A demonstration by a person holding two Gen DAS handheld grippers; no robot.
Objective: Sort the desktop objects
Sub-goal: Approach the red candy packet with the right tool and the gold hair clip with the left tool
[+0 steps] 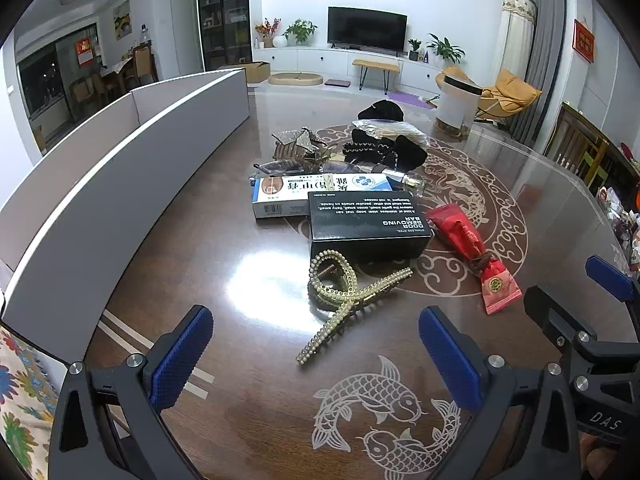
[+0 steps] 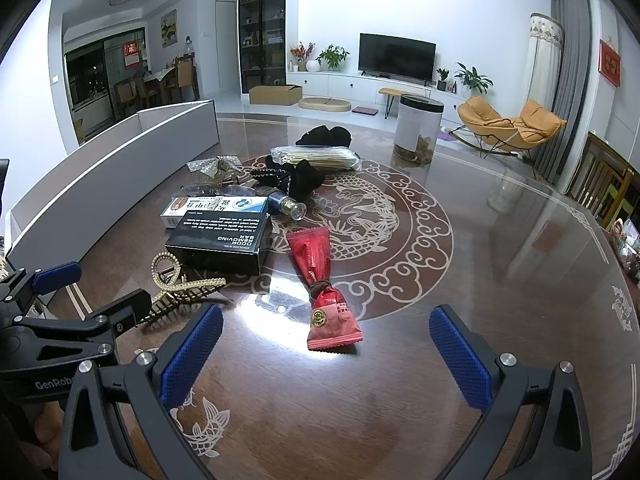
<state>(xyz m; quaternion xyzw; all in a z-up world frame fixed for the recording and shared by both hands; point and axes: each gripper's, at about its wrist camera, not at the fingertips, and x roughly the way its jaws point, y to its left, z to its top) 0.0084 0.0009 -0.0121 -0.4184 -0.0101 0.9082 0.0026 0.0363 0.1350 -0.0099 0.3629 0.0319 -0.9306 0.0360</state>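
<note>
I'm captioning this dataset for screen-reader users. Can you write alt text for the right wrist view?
The open right gripper hovers over a dark patterned table, empty, its blue pads flanking a red candy-style packet. Left of it lie a black box, a pearl hair claw and the left gripper.

L gripper [image 1: 316,360]: jaws wide open, nothing btwn the blue pads, pitched down fwd, hovering. R gripper [image 2: 326,354]: same, jaws spread full, empty, angled down. Both side by side, close but apart; each shows at the edge of the other's wrist cam (R at right edge of L cam, L at left edge of R cam). Bit of a hand visible behind L gripper's body, low left in R cam.
</note>
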